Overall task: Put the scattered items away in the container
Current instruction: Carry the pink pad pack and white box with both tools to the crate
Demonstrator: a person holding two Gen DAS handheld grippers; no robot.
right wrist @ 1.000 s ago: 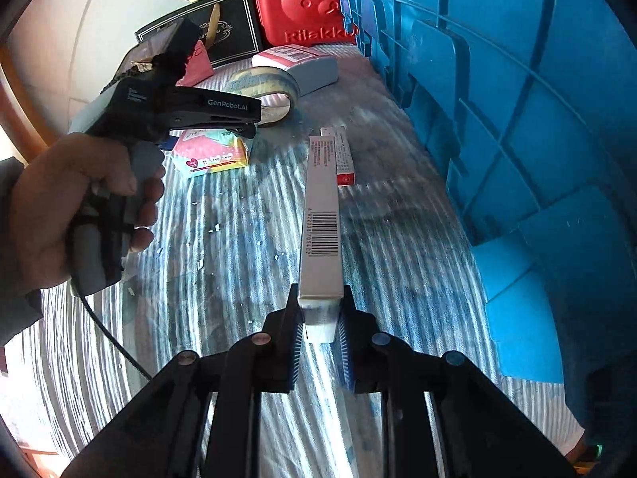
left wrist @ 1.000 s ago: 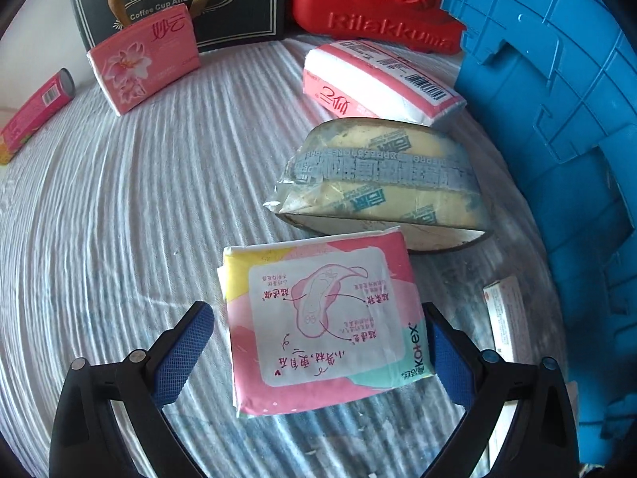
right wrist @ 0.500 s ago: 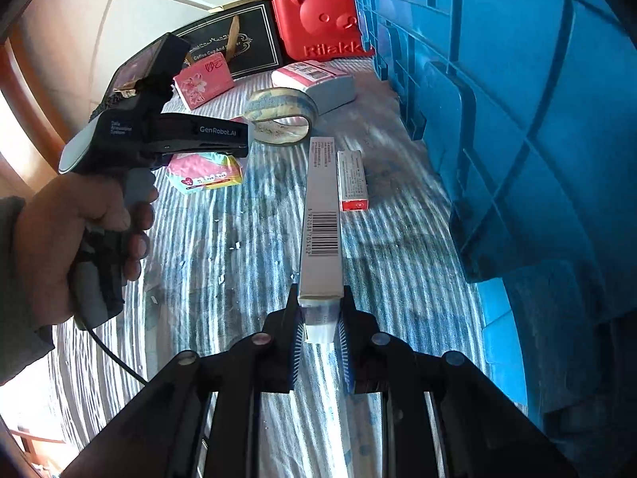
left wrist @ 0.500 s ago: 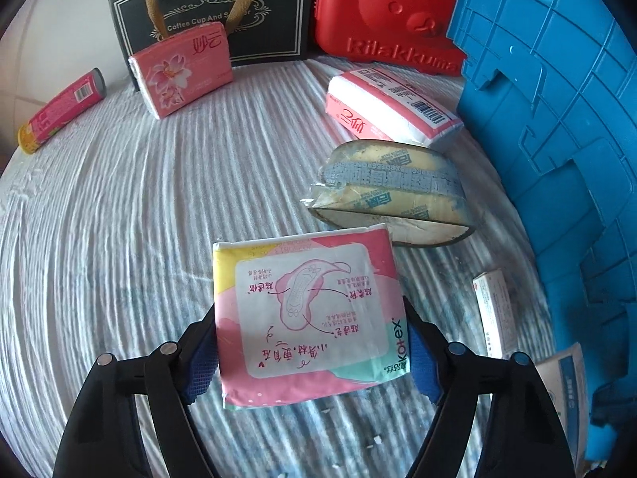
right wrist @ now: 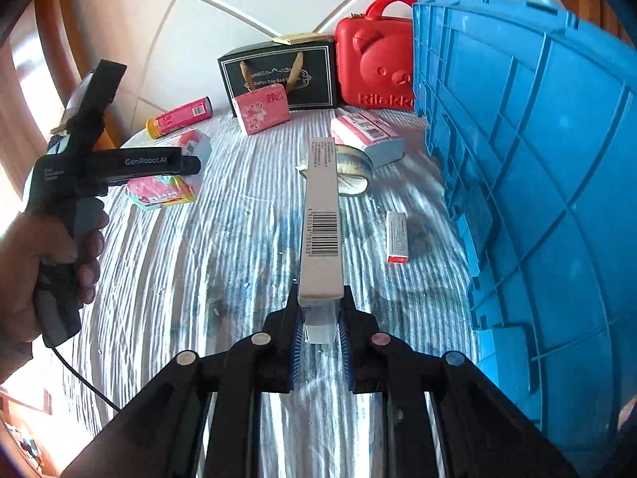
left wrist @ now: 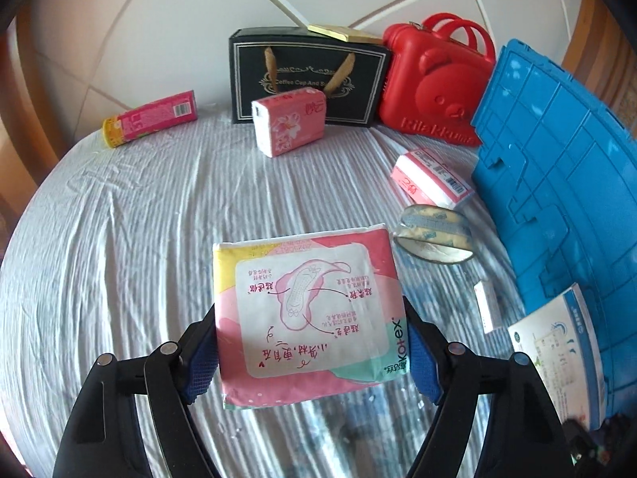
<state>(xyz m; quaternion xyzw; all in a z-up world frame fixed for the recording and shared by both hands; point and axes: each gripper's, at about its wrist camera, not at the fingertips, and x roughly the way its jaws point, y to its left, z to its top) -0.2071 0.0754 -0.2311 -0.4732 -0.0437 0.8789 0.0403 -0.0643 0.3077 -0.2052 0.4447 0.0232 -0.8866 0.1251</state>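
Left claw (left wrist: pixel 312 352) clamped on pad pack (left wrist: pixel 306 318), lifted clear of cloth (left wrist: pixel 119 239). Right claw (right wrist: pixel 320 336) clamped on long box (right wrist: pixel 322 215), also off cloth. Blue crate (right wrist: pixel 537 183) right of both claws. Ahead: tape roll (left wrist: pixel 434 237), tissue packs (left wrist: pixel 288 121), small box (right wrist: pixel 397 237).

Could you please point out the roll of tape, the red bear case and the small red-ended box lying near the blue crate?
Roll of tape (left wrist: pixel 434 237): left wrist view, on its outer band.
Red bear case (left wrist: pixel 436 93): left wrist view, on the bear's face.
Small red-ended box (right wrist: pixel 397 237): right wrist view, on its top face.
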